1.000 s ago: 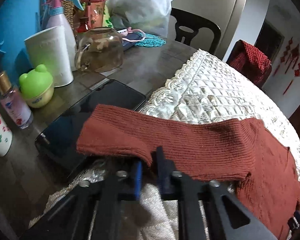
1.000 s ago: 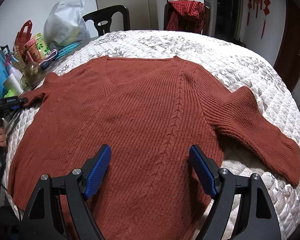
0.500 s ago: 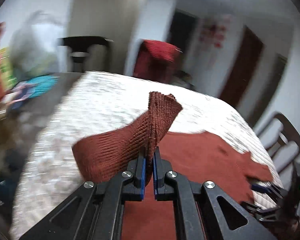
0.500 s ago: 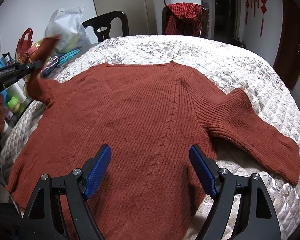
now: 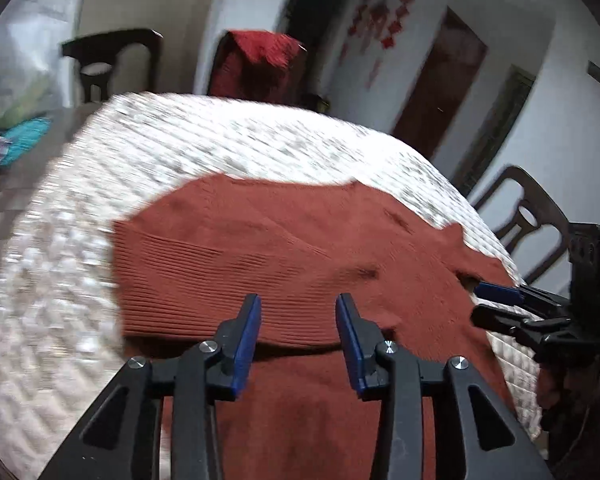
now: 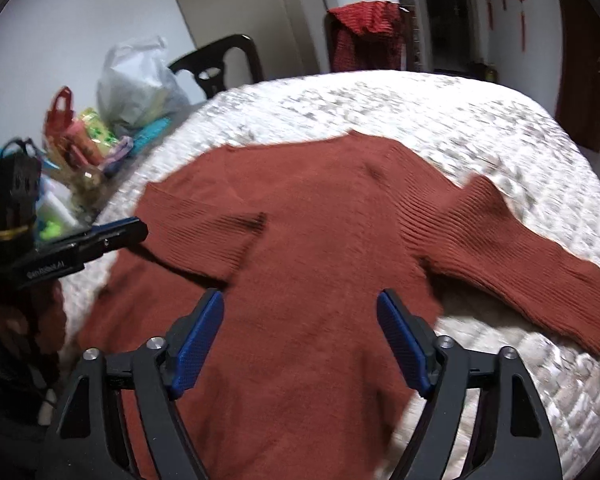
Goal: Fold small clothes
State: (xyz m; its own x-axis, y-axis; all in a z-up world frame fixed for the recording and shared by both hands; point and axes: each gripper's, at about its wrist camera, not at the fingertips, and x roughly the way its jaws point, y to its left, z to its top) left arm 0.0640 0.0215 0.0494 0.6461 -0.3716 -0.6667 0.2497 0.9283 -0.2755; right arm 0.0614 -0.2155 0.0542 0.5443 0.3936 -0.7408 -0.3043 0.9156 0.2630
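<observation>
Spreading apart with nothing between them, the blue-padded fingers of the left gripper (image 5: 297, 340) hover over the rust-red sweater (image 6: 312, 240), just above its folded sleeve (image 5: 220, 276). Half a second earlier these fingers were pinched on that sleeve's cuff and held it in the air; the sleeve now lies released, turned inward across the sweater's chest. The right gripper (image 6: 300, 340) has its fingers set wide, holding nothing, poised above the lower body of the sweater as before. The sweater lies flat on the white quilted cover (image 6: 480, 120), its other sleeve (image 6: 540, 256) stretched outward. Both grippers point forward over the table; the left one reaches in from the cluttered side.
</observation>
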